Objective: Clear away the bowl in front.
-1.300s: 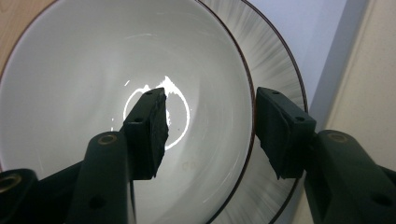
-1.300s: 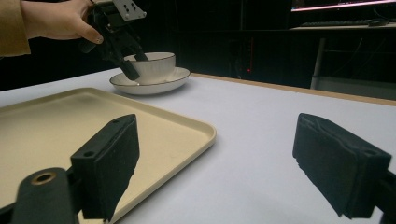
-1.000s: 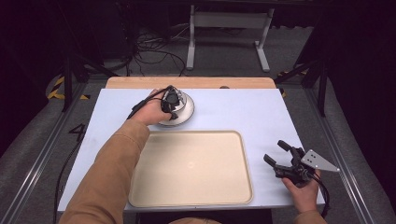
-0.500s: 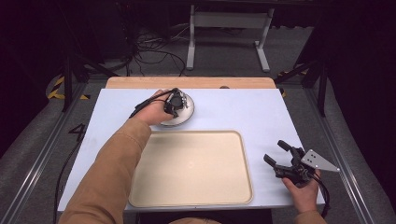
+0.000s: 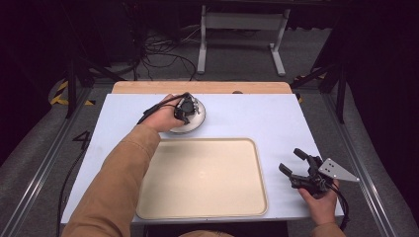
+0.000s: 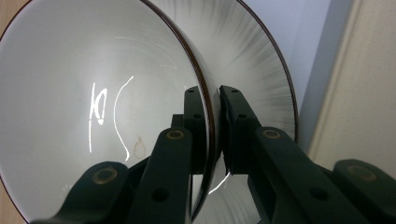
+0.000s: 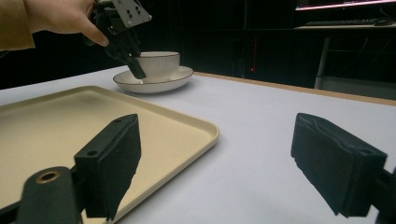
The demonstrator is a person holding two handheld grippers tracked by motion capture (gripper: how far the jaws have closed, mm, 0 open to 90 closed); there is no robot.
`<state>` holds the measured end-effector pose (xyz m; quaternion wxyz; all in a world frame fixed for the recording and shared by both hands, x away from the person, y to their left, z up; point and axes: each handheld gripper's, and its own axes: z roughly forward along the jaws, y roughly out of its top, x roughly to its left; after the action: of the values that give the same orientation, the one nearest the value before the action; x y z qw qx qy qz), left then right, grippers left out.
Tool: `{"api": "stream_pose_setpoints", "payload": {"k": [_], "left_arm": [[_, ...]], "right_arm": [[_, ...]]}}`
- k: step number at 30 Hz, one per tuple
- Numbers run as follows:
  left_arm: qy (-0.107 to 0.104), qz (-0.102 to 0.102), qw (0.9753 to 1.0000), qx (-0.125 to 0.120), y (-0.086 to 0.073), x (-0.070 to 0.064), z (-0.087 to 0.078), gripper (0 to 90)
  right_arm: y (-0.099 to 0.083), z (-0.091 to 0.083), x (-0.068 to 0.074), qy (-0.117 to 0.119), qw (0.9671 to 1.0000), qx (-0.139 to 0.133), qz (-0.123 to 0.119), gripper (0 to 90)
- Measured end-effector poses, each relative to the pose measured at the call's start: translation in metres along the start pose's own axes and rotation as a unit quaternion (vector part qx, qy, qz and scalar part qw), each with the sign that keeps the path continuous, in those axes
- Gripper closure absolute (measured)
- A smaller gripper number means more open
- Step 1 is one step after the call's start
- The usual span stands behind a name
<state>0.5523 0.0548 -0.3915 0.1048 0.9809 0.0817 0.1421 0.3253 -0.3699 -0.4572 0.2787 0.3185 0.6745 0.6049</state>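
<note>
- The left gripper [image 5: 187, 109] now has its jaws closed on the bowl [image 6: 93, 93] rim; earlier it only hovered there, so lifting can follow.
- The right gripper [image 5: 301, 170] waits wide open and empty beside the tray [image 5: 202, 177].

Overhead forward view, two close gripper views

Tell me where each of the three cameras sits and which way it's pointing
High view: above the person's side, facing forward and down on the table; both forearms, left gripper, right gripper.
Left gripper view: rides the left gripper, looking along its jaws, closed over the cup rim.
Right gripper view: rides the right gripper, low, facing across the tray to the cup on its saucer; own jaws apart.
Shared: right gripper view and high view both show the left gripper at the cup.
</note>
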Motion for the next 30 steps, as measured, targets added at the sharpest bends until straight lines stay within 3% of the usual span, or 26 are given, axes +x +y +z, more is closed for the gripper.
{"api": "stream_pose_setpoints", "payload": {"k": [8,18,24,30], "left_arm": [[0.000,-0.002,1.0000,-0.003,0.003,-0.001,-0.014,80.7],[0.003,-0.023,0.9997,-0.004,0.008,-0.006,-0.034,81.6],[0.005,-0.024,0.9996,-0.013,0.010,-0.008,-0.050,82.1],[0.006,-0.027,0.9996,-0.006,0.013,-0.014,-0.067,81.9]], "right_arm": [[0.000,0.000,0.000,0.000,1.0000,0.000,0.000,16.6],[0.000,0.000,0.000,0.001,1.0000,0.001,-0.001,16.6],[0.000,0.000,0.000,0.001,1.0000,0.001,0.000,16.6],[0.000,0.001,0.000,0.001,1.0000,0.004,-0.002,16.6]]}}
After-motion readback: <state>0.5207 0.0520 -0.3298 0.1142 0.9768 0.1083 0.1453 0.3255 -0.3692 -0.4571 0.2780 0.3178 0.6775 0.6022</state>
